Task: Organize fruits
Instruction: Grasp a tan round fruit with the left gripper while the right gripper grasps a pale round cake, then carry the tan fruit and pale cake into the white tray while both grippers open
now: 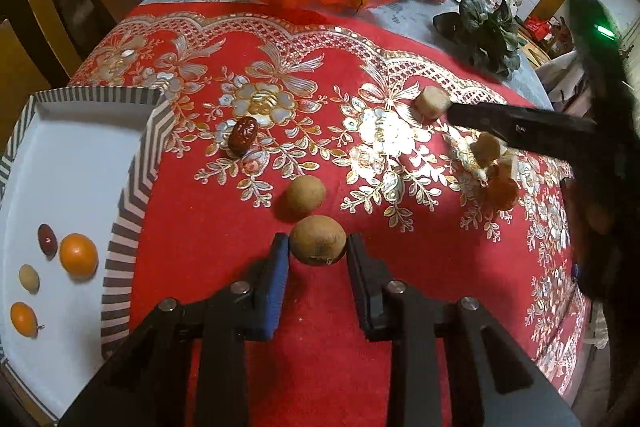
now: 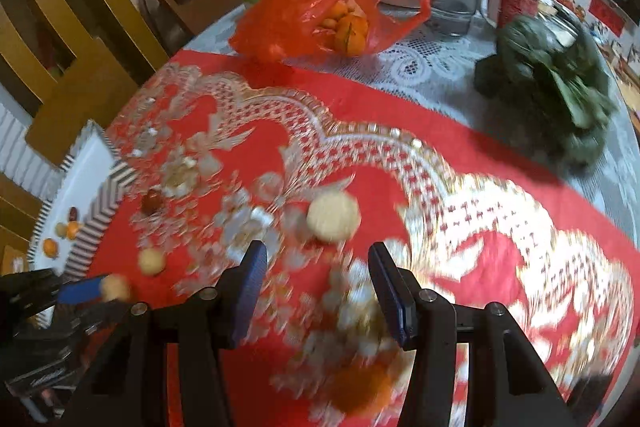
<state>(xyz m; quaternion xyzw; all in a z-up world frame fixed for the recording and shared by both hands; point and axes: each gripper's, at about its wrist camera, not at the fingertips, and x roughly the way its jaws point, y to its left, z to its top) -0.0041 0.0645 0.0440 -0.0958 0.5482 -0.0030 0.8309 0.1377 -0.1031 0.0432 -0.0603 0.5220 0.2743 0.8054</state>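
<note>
Left wrist view first: the left gripper (image 1: pixel 318 247) has its fingers (image 1: pixel 276 267) closed down onto a small round brown fruit (image 1: pixel 318 240), bottom centre of the frame. The pads sit tight on either side of it, so I'd call that a grip. The fruit is a bit oval, long axis running left-right, straight across between the pads. The thing that matters for the next move: the striped tray (image 1: pixel 132 187) lies off to the left edge of the frame, with two oranges, a red date and a pale fruit already in it. So the carry is leftward, and this hand is clearly the closer one. A second brown fruit (image 1: pixel 306 197) sits just above the held one, nearly touching, and a red date (image 1: pixel 243 139) lies further up-left.

Right wrist view, pretty blurry: the right gripper (image 2: pixel 318 291) has its fingers about halfway open with nothing between them. A pale round piece (image 2: pixel 334 217) lies just above the fingertips on the desk (image 2: pixel 520 155), slightly left of centre. The tray (image 2: pixel 100 195) is well off at the left edge.
</note>
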